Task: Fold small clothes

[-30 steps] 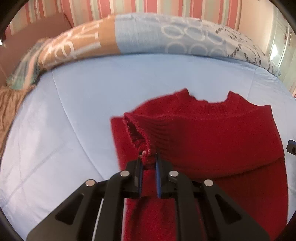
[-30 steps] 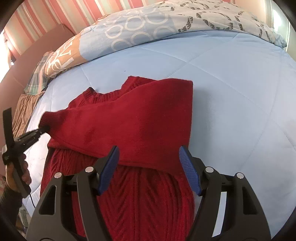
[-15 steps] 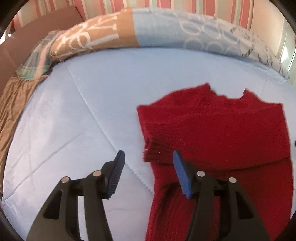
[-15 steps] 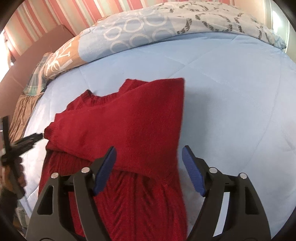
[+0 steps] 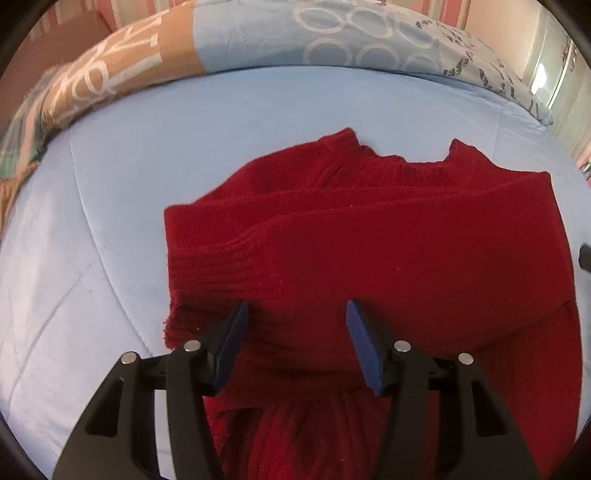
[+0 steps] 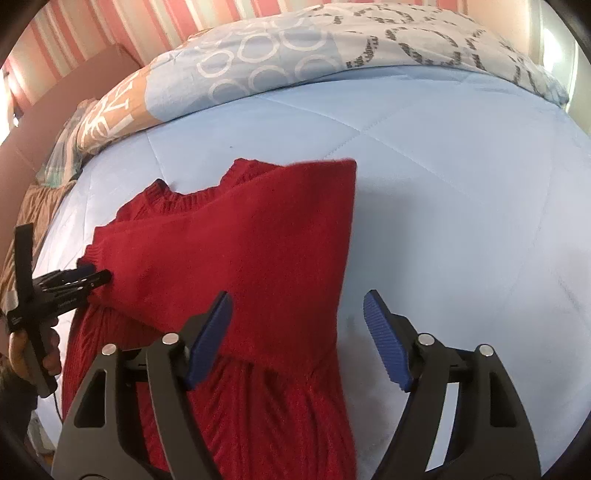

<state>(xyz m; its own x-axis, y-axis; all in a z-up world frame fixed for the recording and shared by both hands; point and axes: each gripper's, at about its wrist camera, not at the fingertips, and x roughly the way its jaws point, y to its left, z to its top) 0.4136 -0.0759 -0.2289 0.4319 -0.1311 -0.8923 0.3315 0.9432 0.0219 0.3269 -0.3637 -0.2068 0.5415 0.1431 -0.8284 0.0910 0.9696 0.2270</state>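
Observation:
A red knitted sweater (image 5: 388, 251) lies on a light blue quilt (image 5: 110, 206), neck away from me, with a sleeve folded across its chest. My left gripper (image 5: 295, 332) is open and empty, its blue pads just above the folded sleeve near the cuff (image 5: 192, 295). In the right wrist view the sweater (image 6: 251, 258) fills the left half, and the left gripper (image 6: 88, 278) shows at its left edge by the cuff. My right gripper (image 6: 297, 332) is open and empty over the sweater's right edge.
A patterned blue, brown and white duvet (image 5: 280, 37) is bunched along the far side of the bed. A pink striped wall (image 6: 92, 33) stands behind it. Bare quilt (image 6: 461, 192) lies to the right of the sweater.
My left gripper let go of the sleeve cuff, opened, and moved right over the sleeve. The sleeve now lies flat across the chest. The right gripper stays open.

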